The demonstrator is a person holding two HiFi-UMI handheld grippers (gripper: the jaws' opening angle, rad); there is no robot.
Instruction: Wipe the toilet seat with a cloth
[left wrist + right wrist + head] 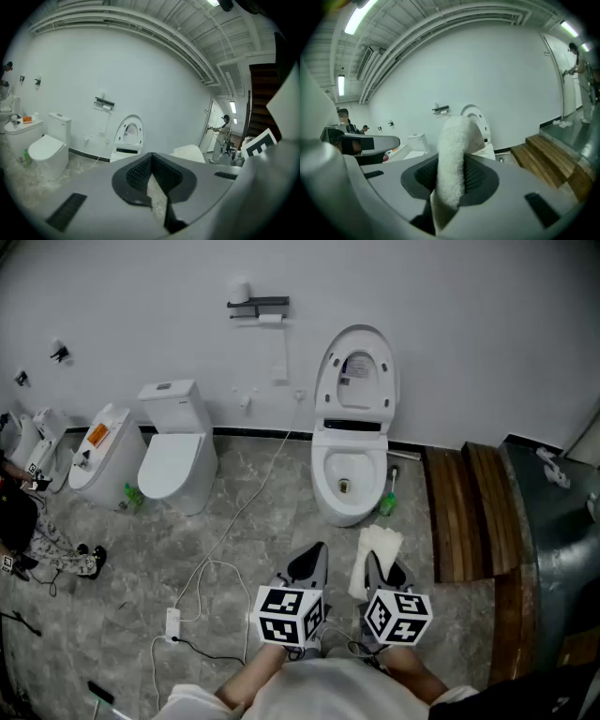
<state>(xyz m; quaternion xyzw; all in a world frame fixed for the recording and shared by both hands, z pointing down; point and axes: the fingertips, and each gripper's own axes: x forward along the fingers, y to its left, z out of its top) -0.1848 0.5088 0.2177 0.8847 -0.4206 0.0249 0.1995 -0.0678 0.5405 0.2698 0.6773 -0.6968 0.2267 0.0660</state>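
The white toilet (352, 486) stands against the far wall with its lid (356, 376) raised and its bowl open; it also shows in the left gripper view (126, 140). Both grippers hang over the floor in front of it, some way short of the bowl. My right gripper (375, 568) is shut on a white cloth (378, 549), which sticks up thick and fluffy between the jaws (453, 154). Beside it on the left, my left gripper (314, 561) is shut with nothing in it (151, 161).
Two more white toilets (176, 460) (103, 448) stand at the left wall. Wooden steps (469, 512) and a dark platform lie to the right. A white cable (225, 549) runs across the marble floor. A green bottle (387, 504) sits by the toilet base. People stand far off.
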